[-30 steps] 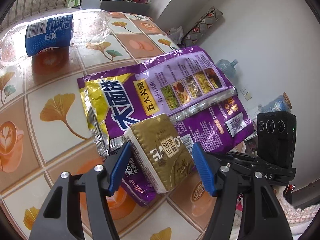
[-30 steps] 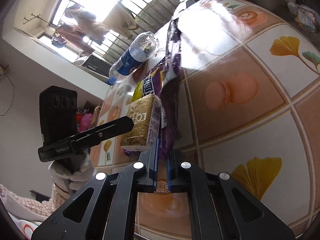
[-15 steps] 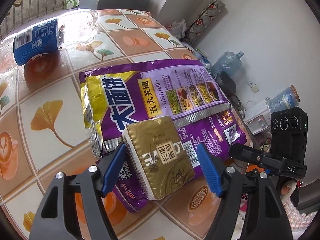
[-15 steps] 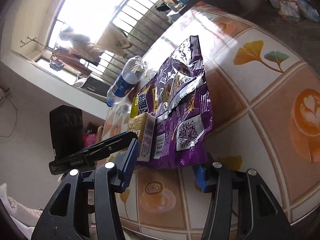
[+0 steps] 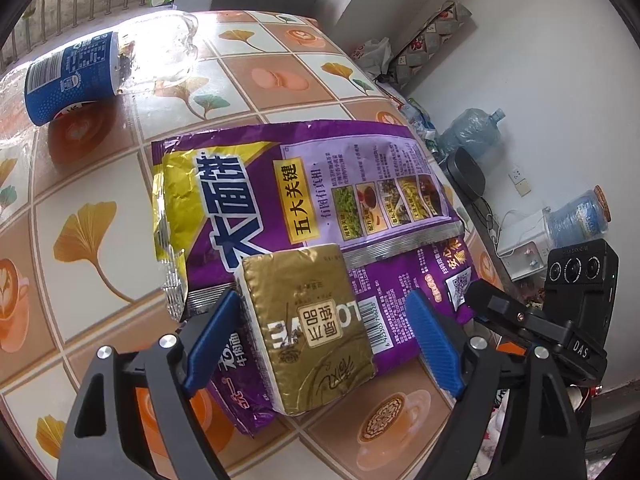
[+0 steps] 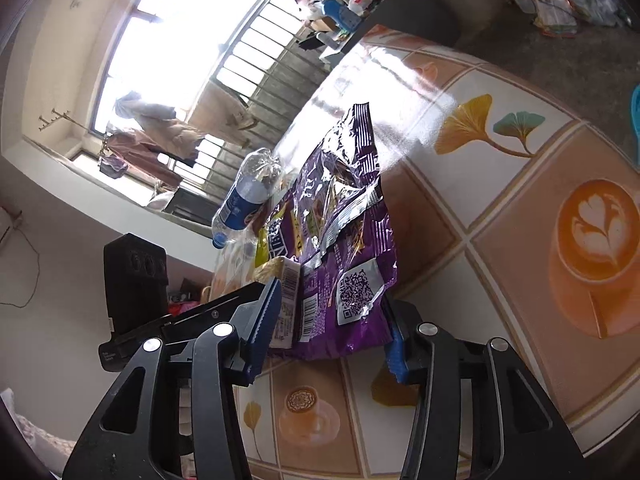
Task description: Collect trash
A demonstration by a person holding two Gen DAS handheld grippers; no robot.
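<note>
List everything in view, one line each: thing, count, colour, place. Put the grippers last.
Table: one, tiled cloth with orange cups and ginkgo leaves, under everything.
Purple bag: one, purple and yellow, flat on the table's near part.
Gold pack: one, gold, lying on the purple bag's near end, between the left fingers.
Bottle: one, clear with a blue label, on its side at the table's far part.
Water jugs: two, pale blue, on the floor by the wall.
Left gripper: one, black with blue fingers, open around the gold pack.
Right gripper: one, black with blue fingers, open at the purple bag's near edge.
</note>
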